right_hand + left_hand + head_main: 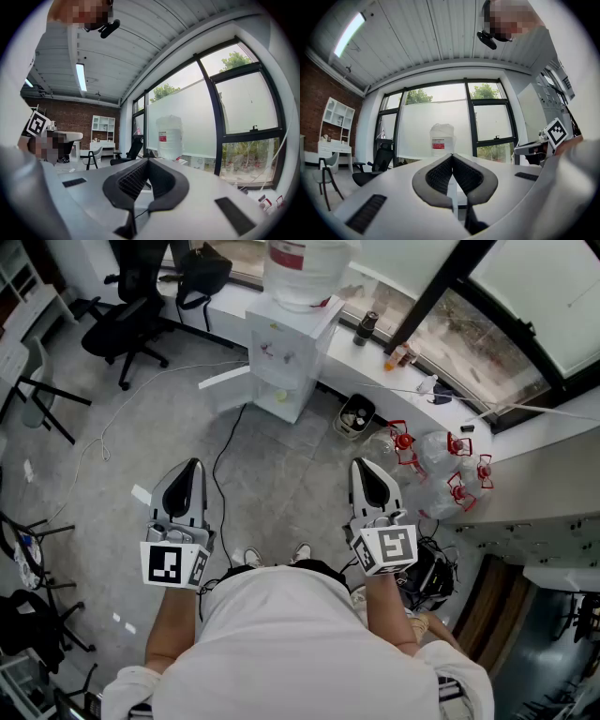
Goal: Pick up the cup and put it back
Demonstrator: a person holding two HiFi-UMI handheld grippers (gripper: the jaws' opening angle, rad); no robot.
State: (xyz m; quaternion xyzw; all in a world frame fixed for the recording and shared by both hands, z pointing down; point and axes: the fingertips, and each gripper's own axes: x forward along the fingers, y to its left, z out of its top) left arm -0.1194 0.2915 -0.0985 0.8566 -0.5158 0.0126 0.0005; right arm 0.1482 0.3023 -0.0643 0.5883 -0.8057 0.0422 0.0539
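Note:
No cup can be told for certain in any view. A dark tumbler-like vessel (366, 327) stands on the white counter (375, 371) beside the white water dispenser (286, 352). The dispenser carries a big bottle (305, 268), which also shows straight ahead as a bottle (442, 139) in the left gripper view and as a bottle (169, 138) in the right gripper view. My left gripper (192, 467) and right gripper (362, 465) are held out level in front of the person, pointing at the dispenser from some way off. Both the left gripper (452, 155) and the right gripper (148, 160) are shut with nothing between their jaws.
A black office chair (131, 296) stands at the far left. Several empty water jugs with red handles (436, 460) lie on the floor at the right, near a small bin (356, 416). A black cable (220, 474) runs across the grey floor from the dispenser.

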